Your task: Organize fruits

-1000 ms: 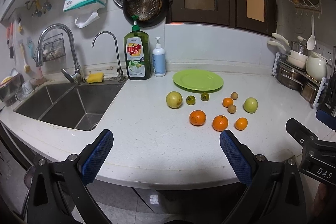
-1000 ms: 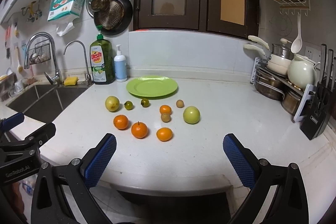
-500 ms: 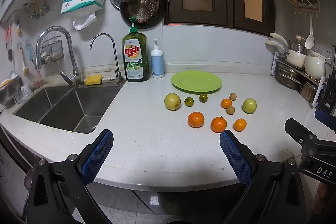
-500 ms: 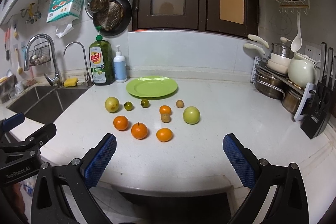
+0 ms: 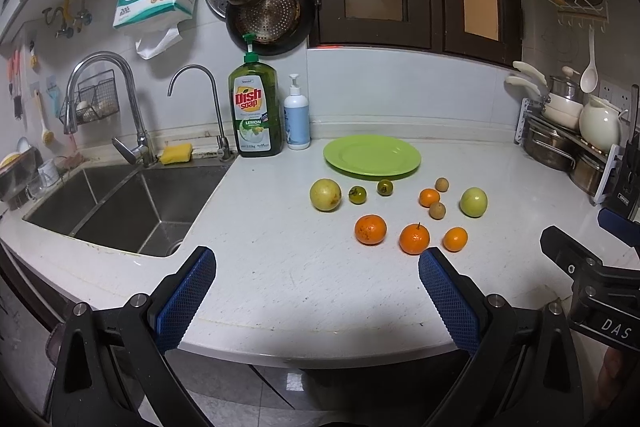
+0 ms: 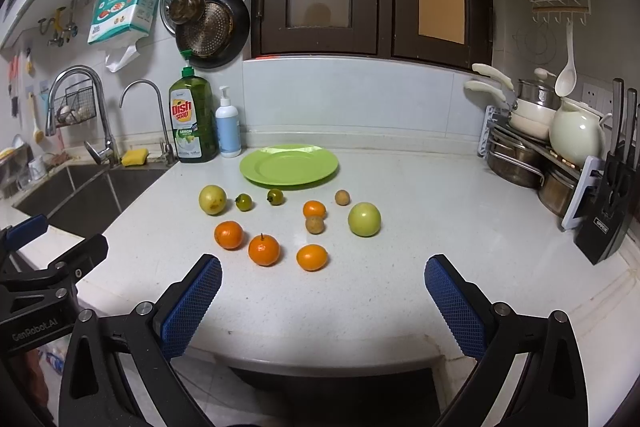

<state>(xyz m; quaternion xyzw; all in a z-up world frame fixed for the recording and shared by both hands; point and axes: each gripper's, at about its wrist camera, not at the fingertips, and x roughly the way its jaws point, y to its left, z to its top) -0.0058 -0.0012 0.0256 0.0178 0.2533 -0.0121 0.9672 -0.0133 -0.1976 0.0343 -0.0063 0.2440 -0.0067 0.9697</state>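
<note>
**Left wrist and right wrist views: fruit loose on counter, both grippers spread wide and empty**

Left wrist view shows the white countertop (image 5: 280, 267) carrying all task items; the sink (image 5: 120, 203) is sunk into it, well to the left of the green plate (image 5: 372, 157); the dish soap bottle (image 5: 256, 115) stands just left of the plate, against the wall.

The green plate holds no fruit; it is the reference landmark below.

Fruit, all on the counter in front of the plate, none touching it:
- yellow-green fruit (image 5: 325, 194), front-left of the plate;
- green apple (image 5: 473, 202), front-right of the plate;
- three oranges in a row nearest the grippers: (image 5: 371, 229), (image 5: 414, 238), (image 5: 455, 239);
- small orange (image 5: 429, 197), between the plate and that row;
- two small dark green fruits (image 5: 357, 194), (image 5: 385, 187), just in front of the plate;
- two small brown fruits (image 5: 441, 184), (image 5: 437, 210).

Left gripper (image 5: 316, 263): jaws wide apart, holding nothing, above the counter's near edge, well short of the plate; right gripper (image 6: 322, 267): jaws wide apart, holding nothing, likewise short of the fruit.
</note>
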